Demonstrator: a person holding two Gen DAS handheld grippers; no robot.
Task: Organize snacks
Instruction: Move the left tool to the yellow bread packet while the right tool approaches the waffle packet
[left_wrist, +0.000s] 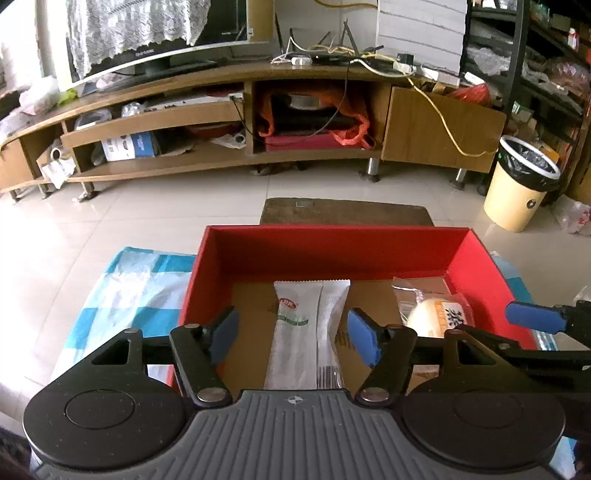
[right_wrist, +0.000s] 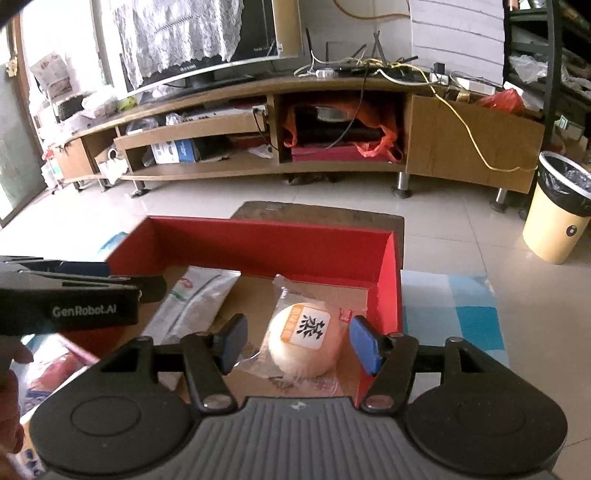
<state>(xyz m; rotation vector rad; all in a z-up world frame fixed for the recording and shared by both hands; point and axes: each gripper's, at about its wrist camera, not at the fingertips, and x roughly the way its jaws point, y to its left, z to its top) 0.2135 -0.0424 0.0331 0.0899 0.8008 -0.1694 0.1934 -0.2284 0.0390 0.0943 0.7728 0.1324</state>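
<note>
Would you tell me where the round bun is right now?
The wrapped bun lies in the red box, near its right wall in the right wrist view, beside the white packet.

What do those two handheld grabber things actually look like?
Each is black with a ribbed grey body, two round black discs and jointed links with silver rivets. The left gripper and right gripper have jaws padded in blue. One side reads "GenRobot.AI" in pale letters.

Soft daylight from the left, glare on the floor tiles (left_wrist: 92, 221), fisheye bending at the edges.
</note>
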